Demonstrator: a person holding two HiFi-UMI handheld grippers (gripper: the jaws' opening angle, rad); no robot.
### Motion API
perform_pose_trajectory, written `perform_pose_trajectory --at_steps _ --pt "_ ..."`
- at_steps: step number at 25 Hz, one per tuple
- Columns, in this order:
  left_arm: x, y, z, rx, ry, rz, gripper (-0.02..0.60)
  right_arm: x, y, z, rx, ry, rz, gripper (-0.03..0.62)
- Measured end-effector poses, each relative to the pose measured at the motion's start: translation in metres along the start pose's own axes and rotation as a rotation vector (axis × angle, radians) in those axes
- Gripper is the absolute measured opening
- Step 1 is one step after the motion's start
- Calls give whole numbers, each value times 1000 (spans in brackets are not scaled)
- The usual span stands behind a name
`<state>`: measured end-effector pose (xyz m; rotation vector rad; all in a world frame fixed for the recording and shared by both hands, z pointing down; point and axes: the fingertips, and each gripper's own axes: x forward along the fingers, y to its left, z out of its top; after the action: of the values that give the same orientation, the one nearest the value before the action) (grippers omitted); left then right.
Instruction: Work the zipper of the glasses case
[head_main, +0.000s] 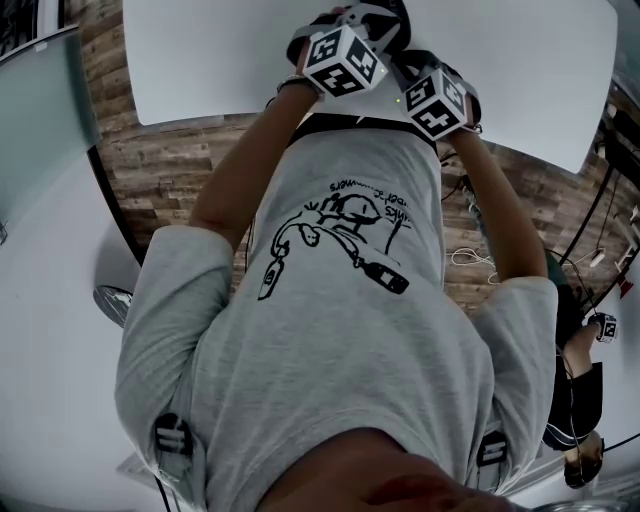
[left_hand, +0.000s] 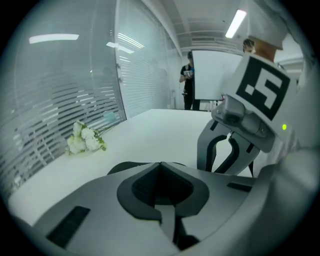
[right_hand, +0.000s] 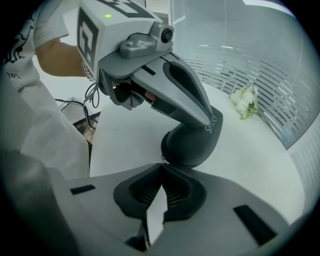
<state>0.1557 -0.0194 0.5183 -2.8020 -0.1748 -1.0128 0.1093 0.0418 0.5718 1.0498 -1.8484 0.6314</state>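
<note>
1. Glasses case (right_hand: 190, 145), dark grey, rounded, is being clamped by the left gripper (left_hand: 160, 165) over the white table (right_hand: 125, 131).
2. Its small metal zipper pull (right_hand: 161, 159) is being pinched by the right gripper (right_hand: 161, 166).

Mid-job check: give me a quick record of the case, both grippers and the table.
case: dark grey, held between both grippers over the table
left gripper: shut on case, clamping its upper end
right gripper: shut at the case's lower end, apparently on the pull
table: white
flowers: lying on the table, away from the case
</note>
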Motion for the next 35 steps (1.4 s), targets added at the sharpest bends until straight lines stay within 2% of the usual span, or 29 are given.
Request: perform_pose_trajectory --at_steps 3,8,13,17,25,29,35 --pt "-3 6 1 -141 -29 -14 21 -4 -12 -5 45 5 -24 54" --pt "-22 12 8 -235 -72 33 21 -34 -41 -8 158 -54 -71 50" --pt "-56 7 34 -358 -170 87 21 -83 -67 -2 267 -200 -142 20" --pt "-88 5 68 -423 -265 138 21 -130 -85 8 354 -333 -196 11" --pt "-155 16 162 -408 -467 241 21 -253 -109 49 388 -620 -326 6" --pt "-187 20 200 -421 -575 267 21 -302 -103 74 334 -713 -350 6" --pt "-225 21 248 -368 -668 308 21 -364 -99 109 252 -824 -392 6"
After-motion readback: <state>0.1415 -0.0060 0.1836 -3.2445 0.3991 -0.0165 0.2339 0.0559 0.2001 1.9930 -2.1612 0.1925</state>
